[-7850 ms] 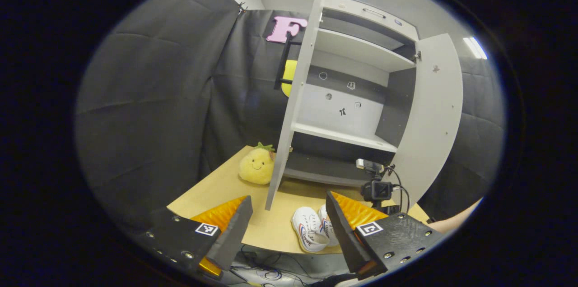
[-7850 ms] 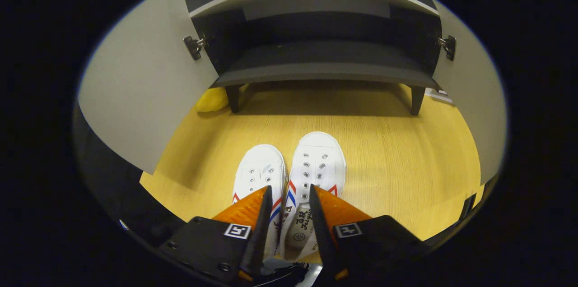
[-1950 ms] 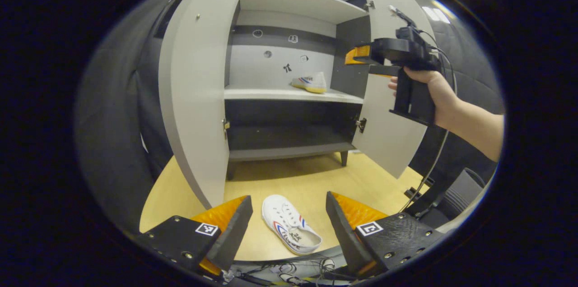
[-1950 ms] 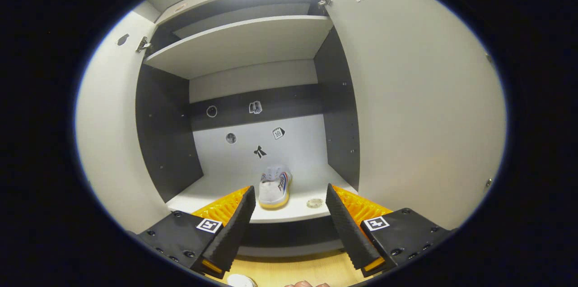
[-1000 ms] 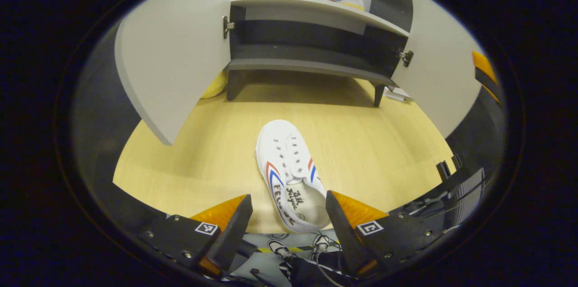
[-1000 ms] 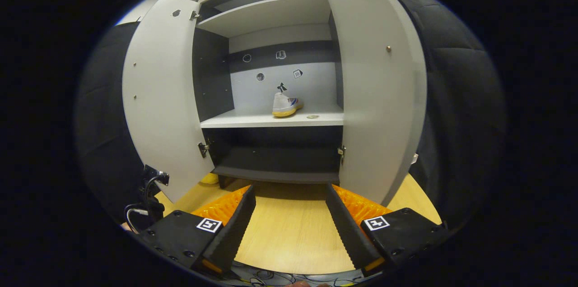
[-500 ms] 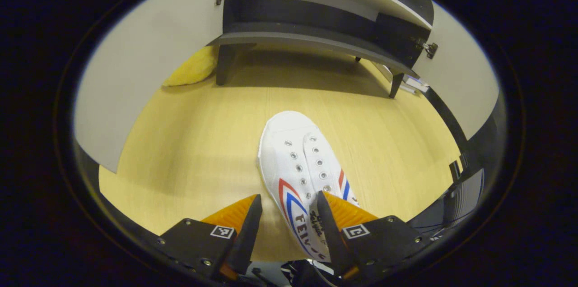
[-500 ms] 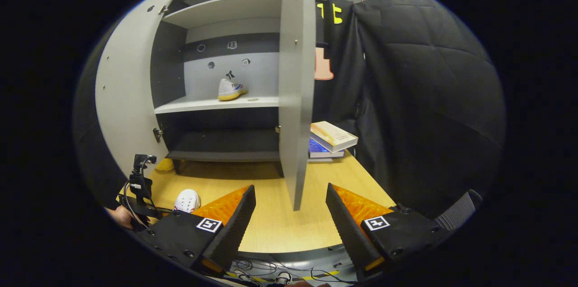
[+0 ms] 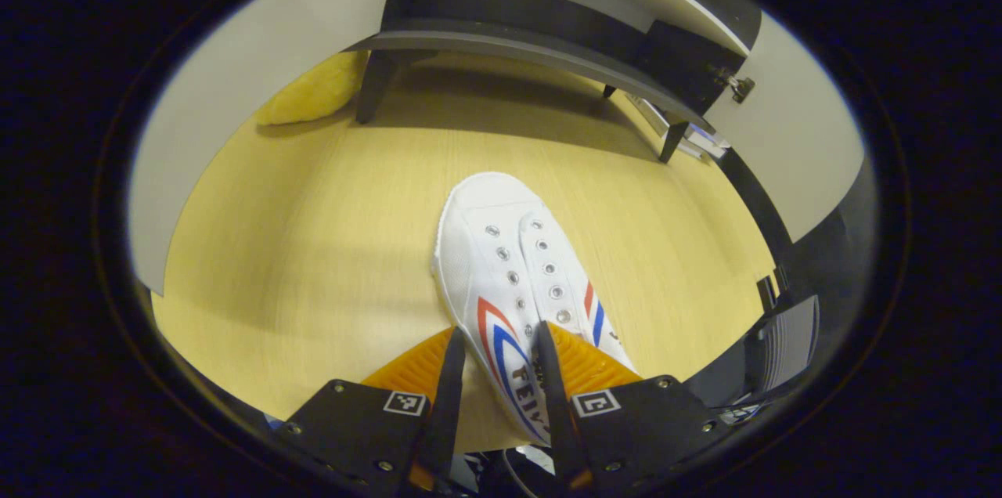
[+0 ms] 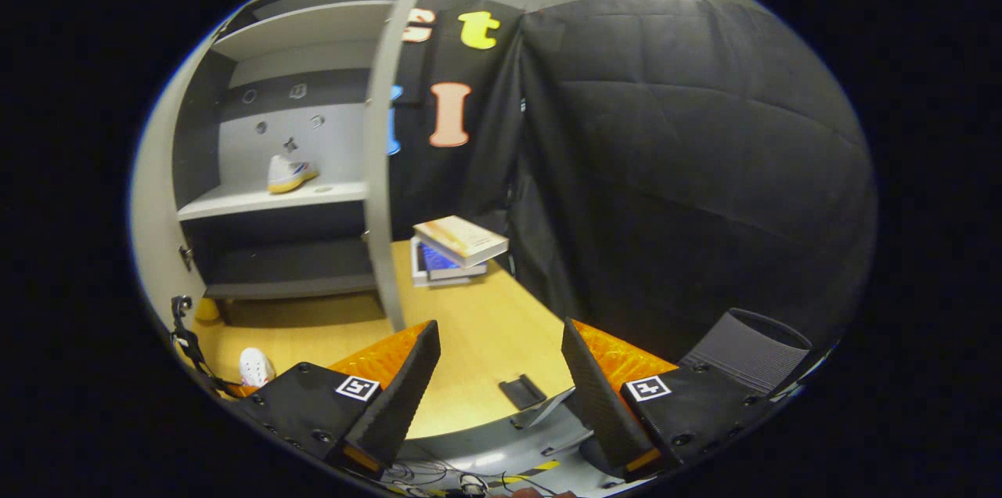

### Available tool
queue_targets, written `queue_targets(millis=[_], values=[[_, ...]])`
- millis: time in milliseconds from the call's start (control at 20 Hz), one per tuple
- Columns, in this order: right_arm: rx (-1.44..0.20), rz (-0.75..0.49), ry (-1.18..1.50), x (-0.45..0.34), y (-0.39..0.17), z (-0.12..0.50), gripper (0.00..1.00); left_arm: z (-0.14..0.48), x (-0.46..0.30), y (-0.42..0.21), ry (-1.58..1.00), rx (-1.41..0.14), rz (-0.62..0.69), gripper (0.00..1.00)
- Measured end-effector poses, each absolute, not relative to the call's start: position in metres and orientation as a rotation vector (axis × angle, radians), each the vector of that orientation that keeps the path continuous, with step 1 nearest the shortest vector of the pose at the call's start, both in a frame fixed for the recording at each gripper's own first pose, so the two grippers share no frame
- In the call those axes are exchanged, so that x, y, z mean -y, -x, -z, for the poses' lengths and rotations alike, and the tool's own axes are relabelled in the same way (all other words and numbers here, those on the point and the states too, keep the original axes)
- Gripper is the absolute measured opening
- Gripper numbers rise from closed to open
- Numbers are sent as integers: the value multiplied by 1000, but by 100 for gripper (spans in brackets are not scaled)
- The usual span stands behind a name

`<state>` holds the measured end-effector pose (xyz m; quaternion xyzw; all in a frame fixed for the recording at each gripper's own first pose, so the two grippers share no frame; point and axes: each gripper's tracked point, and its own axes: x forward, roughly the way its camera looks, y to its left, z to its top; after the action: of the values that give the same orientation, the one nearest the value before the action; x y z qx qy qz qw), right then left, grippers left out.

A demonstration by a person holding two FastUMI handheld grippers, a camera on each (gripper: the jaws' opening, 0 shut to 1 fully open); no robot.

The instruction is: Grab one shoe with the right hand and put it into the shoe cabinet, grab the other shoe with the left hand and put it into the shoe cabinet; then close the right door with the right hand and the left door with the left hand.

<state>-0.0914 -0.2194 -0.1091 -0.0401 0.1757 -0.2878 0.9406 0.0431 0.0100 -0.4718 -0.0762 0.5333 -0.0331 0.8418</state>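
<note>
White canvas with red and blue side stripes marked the shoe [image 9: 513, 279] lying on the wooden table [image 9: 313, 232] at the centre of the left gripper view, toe toward the shoe cabinet [image 9: 548, 20] at the top of the frame. The left gripper [image 9: 495, 388] sat at the bottom centre with its two orange-backed fingers drawn in close on either side of the shoe's near wall; the heel was cut off behind the fingers, and whether both pads truly pressed the canvas could not be made out. A yellow soft toy [image 9: 305, 91] at the upper left was half hidden by the open left door [image 9: 258, 67]. In the right gripper view the right gripper [image 10: 501, 380] at the bottom centre held its fingers wide apart with nothing between them, above the table's near edge. The other shoe [image 10: 288, 173] stood on the cabinet's middle shelf [image 10: 266, 200] at the left of that frame, small and hard to read. The right door [image 10: 380, 169] appeared edge-on, and behind it a stack of books [image 10: 458, 247] lay on the table. At the lower left a bit of the first shoe peeked out beside a cabled device, too cropped to identify.
</note>
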Motion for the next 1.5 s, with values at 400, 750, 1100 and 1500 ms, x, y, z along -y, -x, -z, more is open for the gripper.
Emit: queue_targets(millis=[400,750,1100,1500], values=[[-207,745,113,277,89,59,98,474,-14,-41,180,-1153,-2,10],[-174,665,93,303,28,63,97,460,-17,-48,110,-1139,-77,2],[-172,651,42,346,-13,78,98,452,-19,-59,53,-1037,-65,2],[-191,586,25,352,-46,95,98,397,-35,-85,12,-721,-22,0]])
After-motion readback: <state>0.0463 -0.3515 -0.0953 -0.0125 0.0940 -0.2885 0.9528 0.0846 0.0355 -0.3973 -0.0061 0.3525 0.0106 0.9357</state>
